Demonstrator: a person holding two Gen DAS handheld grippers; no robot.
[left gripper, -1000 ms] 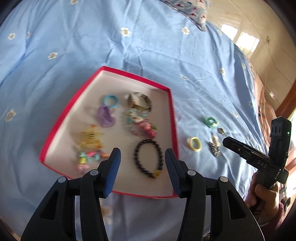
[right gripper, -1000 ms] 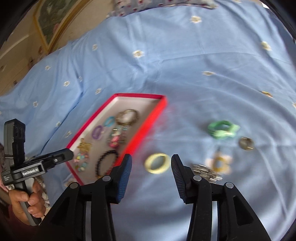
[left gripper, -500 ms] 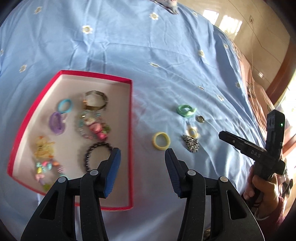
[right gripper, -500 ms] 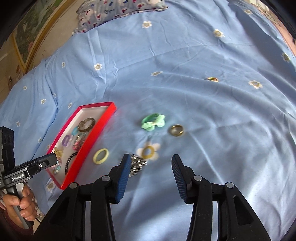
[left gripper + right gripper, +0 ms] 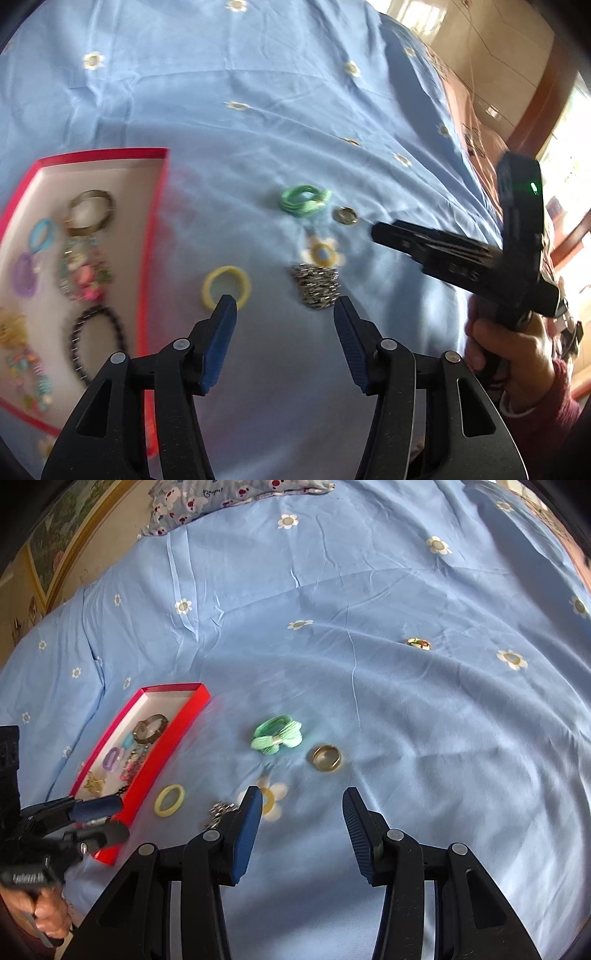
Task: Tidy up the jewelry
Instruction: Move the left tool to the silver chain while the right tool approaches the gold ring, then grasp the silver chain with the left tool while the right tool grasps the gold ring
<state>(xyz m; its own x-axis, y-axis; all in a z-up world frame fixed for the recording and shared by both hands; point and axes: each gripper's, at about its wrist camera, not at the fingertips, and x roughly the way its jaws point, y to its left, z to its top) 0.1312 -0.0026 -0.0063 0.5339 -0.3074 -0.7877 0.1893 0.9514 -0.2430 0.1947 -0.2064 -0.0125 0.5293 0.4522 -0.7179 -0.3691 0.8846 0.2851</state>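
Note:
A red-rimmed tray lies at the left on the blue bedspread and holds several bracelets and hair ties. Loose on the spread to its right lie a yellow ring, a silver chain heap, a green hair tie and a gold ring. My left gripper is open and empty, just in front of the yellow ring and the chain heap. My right gripper is open and empty, just in front of the gold ring.
The blue bedspread with white flowers covers the whole surface. A small gold item lies farther back on the right. A patterned pillow lies at the far edge. Floor tiles show beyond the bed's right side.
Both grippers have swung right, away from the tray and toward the loose items. The left one now faces the yellow ring and chain; the right one now faces the gold ring. Both stayed open.

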